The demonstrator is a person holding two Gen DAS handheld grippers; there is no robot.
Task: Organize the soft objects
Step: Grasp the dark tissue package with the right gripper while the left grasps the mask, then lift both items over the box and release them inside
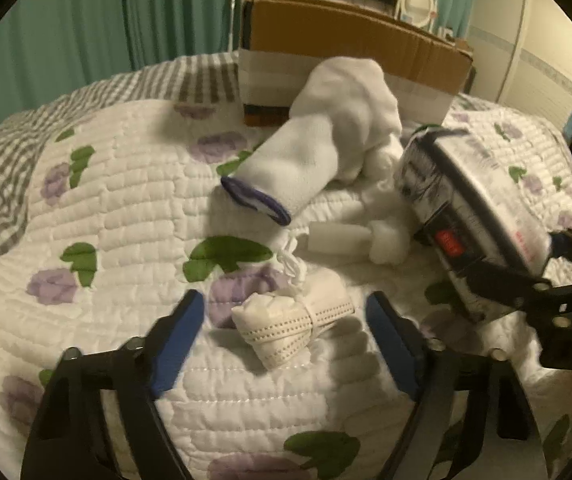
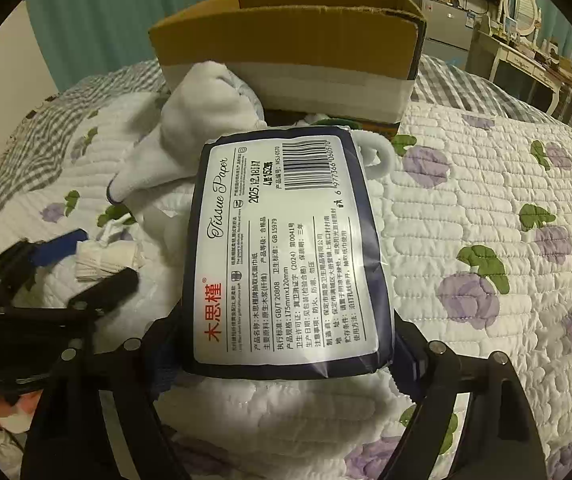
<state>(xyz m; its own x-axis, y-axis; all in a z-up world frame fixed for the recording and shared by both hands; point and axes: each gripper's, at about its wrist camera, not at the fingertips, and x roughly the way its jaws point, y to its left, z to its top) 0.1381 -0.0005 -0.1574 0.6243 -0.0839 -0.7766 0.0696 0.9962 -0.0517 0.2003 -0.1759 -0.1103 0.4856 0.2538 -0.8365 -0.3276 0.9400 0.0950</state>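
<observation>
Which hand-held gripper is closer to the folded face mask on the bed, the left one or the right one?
Left. The left hand-held gripper is open with the folded face mask between its fingers. The right hand-held gripper is off to the side, shut on the tissue pack.

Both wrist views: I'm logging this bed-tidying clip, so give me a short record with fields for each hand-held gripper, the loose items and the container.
left hand-held gripper: open, fingers either side of the small rolled white face mask on the floral quilted bedspread
right hand-held gripper: shut on the navy plastic tissue paper pack
loose items: rolled white towel with a blue edge, white cotton pieces
container: open brown cardboard box, at the far side of the bed
</observation>
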